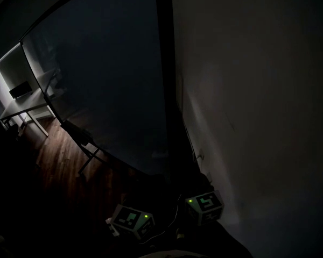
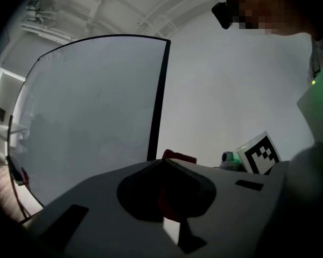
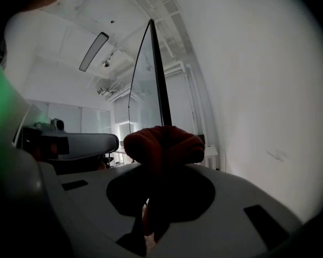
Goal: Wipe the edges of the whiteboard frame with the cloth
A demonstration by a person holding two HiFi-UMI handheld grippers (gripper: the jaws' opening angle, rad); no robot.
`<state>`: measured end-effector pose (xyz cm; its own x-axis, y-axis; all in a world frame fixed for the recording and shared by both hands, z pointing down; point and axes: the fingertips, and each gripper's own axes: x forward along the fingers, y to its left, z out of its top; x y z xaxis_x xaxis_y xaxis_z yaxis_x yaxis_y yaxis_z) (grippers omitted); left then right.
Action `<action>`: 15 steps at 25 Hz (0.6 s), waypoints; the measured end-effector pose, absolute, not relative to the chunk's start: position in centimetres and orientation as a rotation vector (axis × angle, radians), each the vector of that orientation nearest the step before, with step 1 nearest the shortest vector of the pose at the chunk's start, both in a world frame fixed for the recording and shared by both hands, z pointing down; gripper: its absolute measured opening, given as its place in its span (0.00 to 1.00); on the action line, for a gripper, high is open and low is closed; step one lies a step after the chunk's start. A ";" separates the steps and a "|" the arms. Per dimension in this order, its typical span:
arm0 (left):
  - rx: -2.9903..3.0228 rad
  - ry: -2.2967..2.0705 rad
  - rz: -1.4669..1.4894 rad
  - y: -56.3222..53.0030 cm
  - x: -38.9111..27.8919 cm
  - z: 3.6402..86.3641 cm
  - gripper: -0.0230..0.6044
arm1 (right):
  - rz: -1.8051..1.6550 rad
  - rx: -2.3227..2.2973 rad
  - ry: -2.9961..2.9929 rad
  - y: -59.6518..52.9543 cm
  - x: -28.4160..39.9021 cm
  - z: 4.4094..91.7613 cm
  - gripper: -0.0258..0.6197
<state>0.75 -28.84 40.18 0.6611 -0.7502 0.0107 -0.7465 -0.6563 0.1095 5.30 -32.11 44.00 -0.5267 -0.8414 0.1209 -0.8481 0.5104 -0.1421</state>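
The whiteboard (image 1: 107, 79) stands upright, and the dark right edge of its frame (image 1: 162, 63) runs next to a pale wall. The head view is very dark. Both grippers hang low in front of the board's lower right corner, the left gripper (image 1: 130, 219) beside the right gripper (image 1: 205, 206). In the right gripper view, the right gripper (image 3: 160, 168) is shut on a bunched red cloth (image 3: 161, 144), in line with the frame edge (image 3: 159, 90). The left gripper (image 2: 166, 163) has its jaws together, with a bit of red cloth (image 2: 177, 156) at their tips, below the frame (image 2: 157, 101).
A pale wall (image 1: 258, 117) fills the right side, close to the frame. The board's stand legs (image 1: 89, 155) rest on a wooden floor (image 1: 59, 155). A white desk (image 1: 21, 106) stands at the far left. The person's body is close behind both grippers.
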 end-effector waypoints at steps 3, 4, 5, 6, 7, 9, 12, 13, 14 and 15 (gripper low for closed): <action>2.758 -1.250 -0.029 -30.1 0.9 40.8 0.05 | 0.232 1.489 -2.682 -33.7 4.7 44.6 0.12; 2.757 -1.249 -0.028 -30.5 0.9 40.9 0.05 | 0.204 1.482 -2.676 -34.3 4.6 44.7 0.12; 2.757 -1.250 -0.031 -30.8 0.9 40.9 0.05 | 0.177 1.474 -2.672 -34.7 4.5 44.8 0.12; 2.756 -1.251 -0.036 -31.1 0.9 40.9 0.05 | 0.158 1.465 -2.670 -35.0 4.4 44.9 0.12; 2.756 -1.251 -0.041 -31.3 0.9 40.9 0.05 | 0.146 1.456 -2.671 -35.2 4.3 44.9 0.12; 2.762 -1.250 -0.048 -31.5 0.7 40.6 0.05 | 0.132 1.439 -2.671 -35.3 4.2 44.7 0.12; 2.777 -1.244 -0.057 -31.5 0.4 40.2 0.05 | 0.111 1.441 -2.680 -35.3 4.2 43.7 0.12; 2.778 -1.244 -0.059 -31.6 0.4 40.4 0.05 | 0.103 1.445 -2.686 -35.4 4.2 43.2 0.12; 2.778 -1.246 -0.061 -31.7 0.3 40.5 0.05 | 0.092 1.444 -2.689 -35.5 4.2 42.8 0.12; 2.777 -1.248 -0.064 -31.8 0.2 40.6 0.05 | 0.078 1.439 -2.693 -35.6 4.1 42.4 0.12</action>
